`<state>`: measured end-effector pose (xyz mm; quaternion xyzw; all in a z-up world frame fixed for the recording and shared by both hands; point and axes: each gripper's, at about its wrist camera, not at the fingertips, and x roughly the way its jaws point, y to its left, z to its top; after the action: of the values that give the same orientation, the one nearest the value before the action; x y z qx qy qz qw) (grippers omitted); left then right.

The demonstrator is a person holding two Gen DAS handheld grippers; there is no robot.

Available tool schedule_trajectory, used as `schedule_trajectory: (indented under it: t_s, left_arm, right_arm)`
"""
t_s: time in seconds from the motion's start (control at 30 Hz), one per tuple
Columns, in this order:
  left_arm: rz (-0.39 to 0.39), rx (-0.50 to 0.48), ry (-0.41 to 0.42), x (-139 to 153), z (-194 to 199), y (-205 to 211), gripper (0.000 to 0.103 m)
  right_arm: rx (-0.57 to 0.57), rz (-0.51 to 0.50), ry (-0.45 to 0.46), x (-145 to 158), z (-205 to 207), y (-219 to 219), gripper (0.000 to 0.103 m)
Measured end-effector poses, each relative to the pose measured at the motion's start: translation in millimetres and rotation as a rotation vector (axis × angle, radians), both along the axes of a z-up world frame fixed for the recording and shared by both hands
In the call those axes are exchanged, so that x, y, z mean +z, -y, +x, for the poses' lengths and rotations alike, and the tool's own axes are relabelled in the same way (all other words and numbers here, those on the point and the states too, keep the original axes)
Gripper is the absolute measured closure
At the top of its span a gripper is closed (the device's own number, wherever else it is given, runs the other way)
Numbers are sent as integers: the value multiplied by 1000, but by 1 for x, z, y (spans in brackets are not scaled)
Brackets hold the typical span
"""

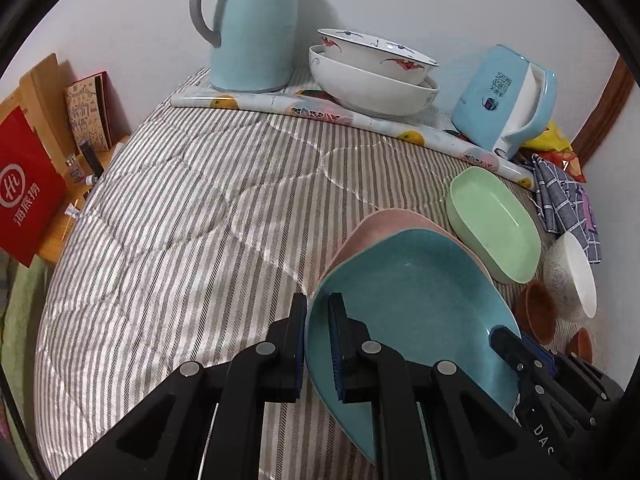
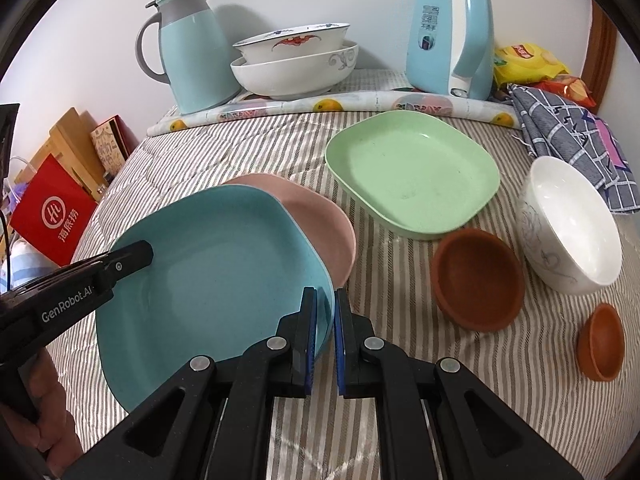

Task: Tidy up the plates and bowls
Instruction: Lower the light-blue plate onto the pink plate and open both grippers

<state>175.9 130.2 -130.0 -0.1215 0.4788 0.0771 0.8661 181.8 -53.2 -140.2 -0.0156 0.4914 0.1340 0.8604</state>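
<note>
Left wrist view: left gripper (image 1: 318, 344) pinching blue plate (image 1: 412, 304) rim, pink plate (image 1: 384, 228) underneath, empty green plate (image 1: 496, 216) beyond fingertips.

Right wrist view: right gripper (image 2: 325, 340) clamping the opposite rim; brown bowl (image 2: 478, 278) lying empty rightward.

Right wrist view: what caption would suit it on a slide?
Both tongs, right and left, grip the blue plate over a pink plate, beside green plate.

Teal plate (image 2: 208, 264), pink plate (image 2: 320, 220), green plate (image 2: 412, 176), brown bowl (image 2: 478, 280), grey-striped quilt (image 1: 200, 220)
</note>
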Motion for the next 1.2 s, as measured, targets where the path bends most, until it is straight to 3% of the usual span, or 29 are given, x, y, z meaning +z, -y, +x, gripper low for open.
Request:
schedule_trajectory:
  t_s: [0.9, 1.07, 1.13, 1.2]
  left_arm:
    - [-8, -17, -43, -13, 16, -3, 92]
    - [-28, -14, -50, -10, 12, -5, 92]
    - [-34, -14, -47, -8, 10, -6, 86]
    - [-16, -8, -35, -3, 7, -5, 74]
  right_arm:
    - [34, -37, 43, -15, 33, -13, 92]
    - [44, 17, 48, -8, 28, -9, 76]
    - [41, 31, 58, -4, 25, -7, 64]
    - [23, 25, 91, 4, 19, -2, 58]
